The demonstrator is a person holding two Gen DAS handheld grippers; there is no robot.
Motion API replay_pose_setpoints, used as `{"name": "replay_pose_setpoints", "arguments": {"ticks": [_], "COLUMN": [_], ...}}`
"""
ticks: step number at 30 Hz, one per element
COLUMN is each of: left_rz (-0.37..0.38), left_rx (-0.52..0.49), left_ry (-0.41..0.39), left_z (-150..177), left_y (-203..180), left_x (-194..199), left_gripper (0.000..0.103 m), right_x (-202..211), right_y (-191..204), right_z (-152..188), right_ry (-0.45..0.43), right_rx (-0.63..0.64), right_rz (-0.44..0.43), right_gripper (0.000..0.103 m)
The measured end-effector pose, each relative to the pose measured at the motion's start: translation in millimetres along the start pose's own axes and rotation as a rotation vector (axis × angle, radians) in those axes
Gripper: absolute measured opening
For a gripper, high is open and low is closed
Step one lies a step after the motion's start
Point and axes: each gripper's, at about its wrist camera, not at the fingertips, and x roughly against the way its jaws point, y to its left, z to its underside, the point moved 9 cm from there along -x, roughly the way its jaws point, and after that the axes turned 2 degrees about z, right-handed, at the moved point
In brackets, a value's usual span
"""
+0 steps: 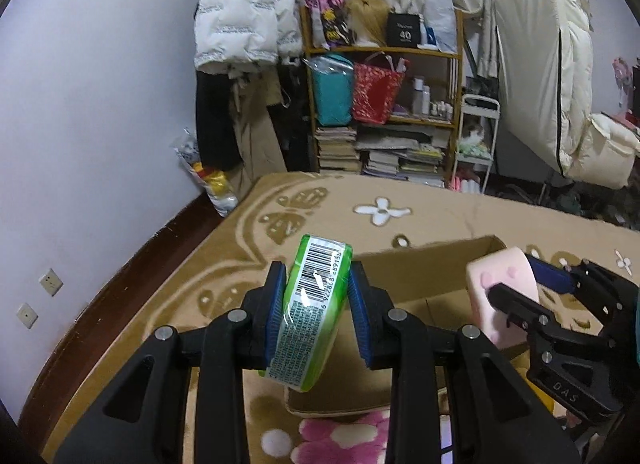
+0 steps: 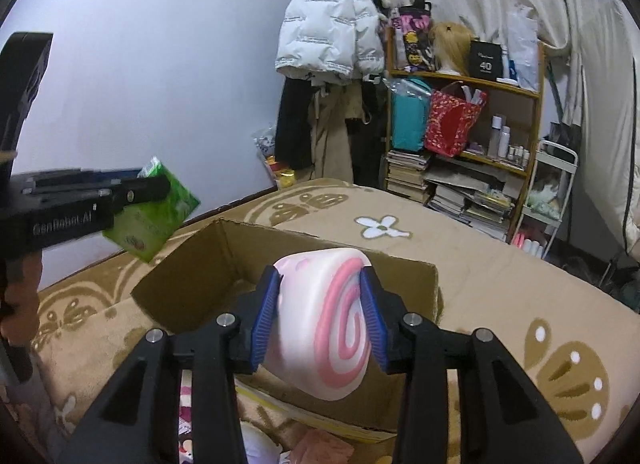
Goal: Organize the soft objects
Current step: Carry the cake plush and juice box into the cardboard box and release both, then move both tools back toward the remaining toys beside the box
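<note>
My left gripper (image 1: 318,308) is shut on a green tissue pack (image 1: 308,312) with a barcode, held above the left part of an open cardboard box (image 1: 420,260). The pack also shows in the right wrist view (image 2: 154,212), at the left in the left gripper (image 2: 148,188). My right gripper (image 2: 320,316) is shut on a soft pink-and-white swirl roll toy (image 2: 324,324), held over the box (image 2: 192,276). In the left wrist view the toy (image 1: 500,288) and right gripper (image 1: 516,288) are at the right, over the box.
The box lies on a tan blanket with flower and butterfly patterns (image 1: 380,208). Behind stand a cluttered wooden shelf (image 1: 384,104), hanging coats (image 1: 244,32) and a white cart (image 1: 476,136). A wall runs along the left.
</note>
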Motion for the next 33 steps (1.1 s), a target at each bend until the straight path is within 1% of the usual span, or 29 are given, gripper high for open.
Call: {"name": "replay_pose_setpoints", "arguments": {"ticks": [3,5,7,9,10,11,12,13,15,16,17,19,21,22,23,25,28,33], "left_rz": [0.023,0.039,0.026,0.026,0.030,0.030,0.023,0.012,-0.002,-0.010,-0.013,-0.004,0.005,-0.001,-0.001,-0.011,-0.039,-0.039], "left_rx": [-0.014,-0.017,-0.026,-0.032,-0.031,-0.031,-0.030,-0.029,-0.032,-0.031,-0.023,0.017,0.054,0.082,0.092,0.095,0.067,0.056], "left_ry": [0.022,0.040,0.056,0.068,0.079,0.084,0.084,0.073,0.058,0.063,0.068,0.075,0.071,0.060,0.053,0.034,0.018,0.032], "left_z": [8,15,20,25,28,29,30,30,28,27,27,28,28,27,27,24,22,28], "left_y": [-11,-17,-20,-21,-23,-23,-23,-22,-20,-18,-17,-10,-3,2,4,9,12,12], "left_x": [-8,-12,-17,-20,-23,-23,-24,-23,-19,-19,-18,-16,-13,-9,-6,3,14,30], "left_gripper": [0.031,0.032,0.033,0.034,0.043,0.059,0.065,0.070,0.076,0.081,0.086,0.091,0.093,0.096,0.098,0.099,0.099,0.099], "right_x": [-1,-2,-3,-3,-3,-2,-1,-1,2,2,4,7,9,10,12,16,24,39], "right_y": [-2,-2,-4,-4,-5,-5,-7,-8,-9,-8,-8,-9,-9,-9,-8,-7,-4,-1], "right_z": [2,3,4,5,5,6,6,6,5,5,4,2,0,0,-1,-2,-4,-6], "right_ry": [-0.002,0.005,0.009,0.013,0.014,0.014,0.013,0.013,0.011,0.008,0.002,-0.007,-0.009,-0.009,-0.011,-0.015,-0.018,-0.023], "right_rx": [-0.026,-0.026,-0.027,-0.032,-0.035,-0.040,-0.047,-0.053,-0.057,-0.055,-0.055,-0.063,-0.069,-0.071,-0.071,-0.067,-0.067,-0.069], "right_rz": [-0.024,-0.025,-0.029,-0.034,-0.034,-0.034,-0.034,-0.035,-0.036,-0.035,-0.035,-0.039,-0.038,-0.035,-0.032,-0.030,-0.026,-0.018], "right_gripper": [0.046,0.046,0.046,0.048,0.054,0.060,0.063,0.067,0.076,0.084,0.090,0.093,0.096,0.102,0.103,0.103,0.103,0.103]}}
